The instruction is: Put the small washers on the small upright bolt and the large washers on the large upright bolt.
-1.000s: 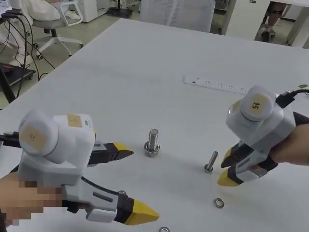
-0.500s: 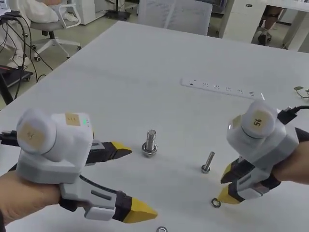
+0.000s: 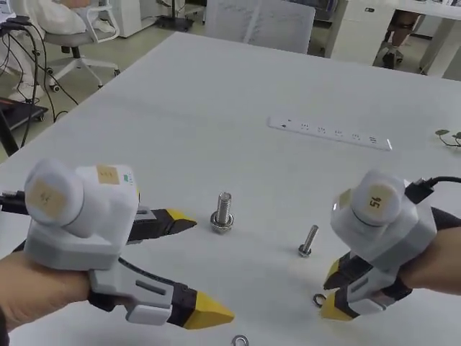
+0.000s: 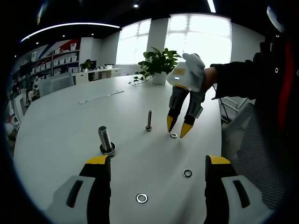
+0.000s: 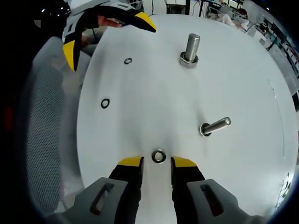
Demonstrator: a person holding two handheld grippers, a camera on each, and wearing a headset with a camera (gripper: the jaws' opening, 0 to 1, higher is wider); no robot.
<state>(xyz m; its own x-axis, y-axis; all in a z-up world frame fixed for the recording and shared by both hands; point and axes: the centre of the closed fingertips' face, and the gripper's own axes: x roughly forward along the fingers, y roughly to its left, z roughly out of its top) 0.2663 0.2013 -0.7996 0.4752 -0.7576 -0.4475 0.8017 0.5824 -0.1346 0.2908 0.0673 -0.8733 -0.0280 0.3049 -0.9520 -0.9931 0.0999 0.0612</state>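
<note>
The large upright bolt (image 3: 222, 212) stands mid-table with a washer round its base; it also shows in the gripper views (image 4: 106, 140) (image 5: 190, 48). The thin small bolt (image 3: 308, 241) (image 4: 149, 120) (image 5: 216, 126) stands to its right. My right gripper (image 3: 328, 294) (image 5: 157, 162) is open with a narrow gap, tips down at the table on either side of a small washer (image 3: 318, 300) (image 5: 159, 156) (image 4: 174, 135). My left gripper (image 3: 202, 268) (image 4: 158, 161) hovers wide open at the near left, holding nothing. Loose washers (image 4: 187, 173) (image 4: 141, 198) (image 5: 105, 103) (image 5: 127, 60) lie in front of it.
A white power strip (image 3: 330, 134) lies across the far side of the white table (image 3: 180, 108). Another washer (image 3: 240, 340) rests at the table's near edge. Office chairs (image 3: 259, 21) stand beyond the table, and a potted plant (image 4: 159, 63) sits at one end.
My right gripper has moved from beside the small bolt toward the near edge and down, so its tips now straddle the small washer. The left gripper has stayed put.
</note>
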